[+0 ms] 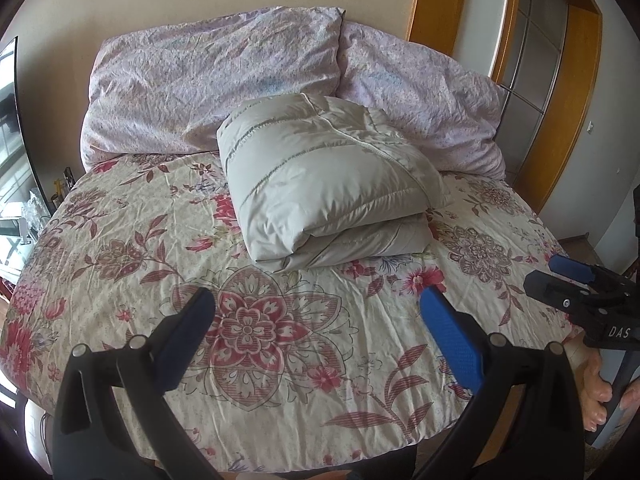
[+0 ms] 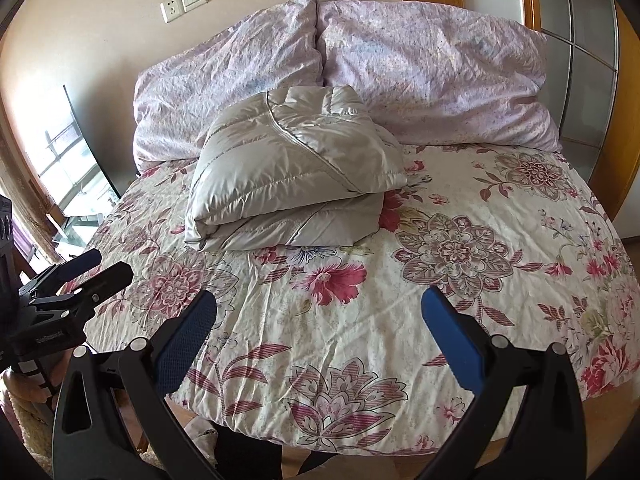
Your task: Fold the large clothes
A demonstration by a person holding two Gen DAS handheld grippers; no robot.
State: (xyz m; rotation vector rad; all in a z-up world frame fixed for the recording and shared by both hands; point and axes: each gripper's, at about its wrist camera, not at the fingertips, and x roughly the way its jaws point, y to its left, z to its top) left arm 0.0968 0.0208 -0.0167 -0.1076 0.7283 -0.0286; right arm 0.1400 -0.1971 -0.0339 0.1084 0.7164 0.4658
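1. As far as both wrist views show, the fold looks finished: the beige down jacket [image 1: 324, 184] sits as a compact, doubled-over bundle on the floral bedspread [image 1: 248, 360], its far edge resting against the two lilac pillows [image 1: 208, 84] at the head of the bed. No sleeve or hem sticks out on the visible sides; the back side is hidden.
2. Left to do, my guess: nothing, or at most a pat-down. The top layer puffs up, so it may spring open.
3. Left gripper [image 1: 318, 316]: jaws spread wide, holding nothing, hovering over the near part of the bedspread, well short of the jacket, aimed at it.
4. Right gripper [image 2: 318, 316]: same, jaws wide apart and empty, held above the foot of the bed, level with the left one; each shows at the other view's edge.
5. Wall socket and switch [image 2: 186, 0] above the pillows, irrelevant.
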